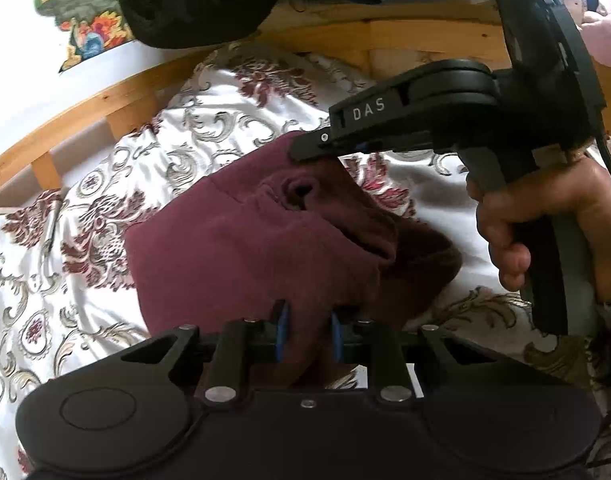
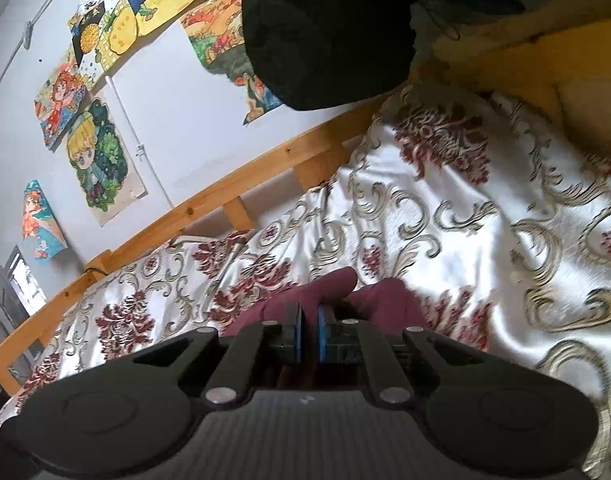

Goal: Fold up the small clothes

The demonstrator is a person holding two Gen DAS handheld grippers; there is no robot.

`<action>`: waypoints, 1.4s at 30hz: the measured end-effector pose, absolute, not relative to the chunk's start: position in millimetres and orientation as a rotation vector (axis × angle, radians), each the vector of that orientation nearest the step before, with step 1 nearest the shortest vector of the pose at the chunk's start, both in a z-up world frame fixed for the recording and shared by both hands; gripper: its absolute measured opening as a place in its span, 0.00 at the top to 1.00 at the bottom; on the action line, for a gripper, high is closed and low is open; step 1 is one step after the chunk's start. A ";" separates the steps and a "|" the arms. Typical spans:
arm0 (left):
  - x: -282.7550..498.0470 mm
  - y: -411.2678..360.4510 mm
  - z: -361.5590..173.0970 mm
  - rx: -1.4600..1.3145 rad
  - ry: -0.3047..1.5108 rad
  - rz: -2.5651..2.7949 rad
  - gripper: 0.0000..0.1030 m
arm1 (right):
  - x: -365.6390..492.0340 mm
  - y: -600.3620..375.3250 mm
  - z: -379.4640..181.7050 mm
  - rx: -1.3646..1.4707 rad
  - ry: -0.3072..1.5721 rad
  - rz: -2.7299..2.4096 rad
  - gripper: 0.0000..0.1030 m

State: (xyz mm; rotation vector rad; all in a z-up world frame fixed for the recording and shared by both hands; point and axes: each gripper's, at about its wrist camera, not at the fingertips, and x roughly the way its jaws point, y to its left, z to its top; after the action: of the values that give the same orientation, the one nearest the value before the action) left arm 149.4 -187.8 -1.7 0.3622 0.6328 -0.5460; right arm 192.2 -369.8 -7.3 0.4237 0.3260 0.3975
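Observation:
A small maroon garment (image 1: 241, 248) lies partly folded on the patterned bedspread (image 1: 85, 208). My left gripper (image 1: 307, 336) is shut on its near edge, with cloth between the blue pads. My right gripper (image 1: 309, 148) reaches in from the right in the left wrist view and pinches the garment's far edge, lifting it. In the right wrist view the right gripper (image 2: 309, 330) is shut on a fold of the maroon garment (image 2: 385, 300), which bunches beyond the fingers.
A wooden bed rail (image 1: 85, 108) runs along the far side of the bed, with a white wall and drawings (image 2: 97, 152) behind. Dark clothes (image 2: 325, 28) hang over the rail at the top. More bedspread (image 2: 485, 216) lies to the right.

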 end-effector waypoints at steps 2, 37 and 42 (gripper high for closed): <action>148.5 -191.7 -2.0 0.366 0.630 -0.555 0.78 | 189.6 -373.7 -6.4 0.410 0.333 0.373 0.91; 136.5 -214.0 0.5 0.380 0.605 -0.639 0.80 | 196.7 -402.4 -18.3 0.509 0.457 0.302 0.94; 138.5 -210.6 -3.3 0.352 0.624 -0.671 0.80 | 203.4 -409.7 -35.1 0.544 0.533 0.271 0.94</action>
State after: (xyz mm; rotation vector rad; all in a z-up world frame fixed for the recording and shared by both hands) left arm 138.5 -210.6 -3.3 0.3518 0.6240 -0.6711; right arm 203.4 -409.7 -35.1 0.5437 0.5335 0.2714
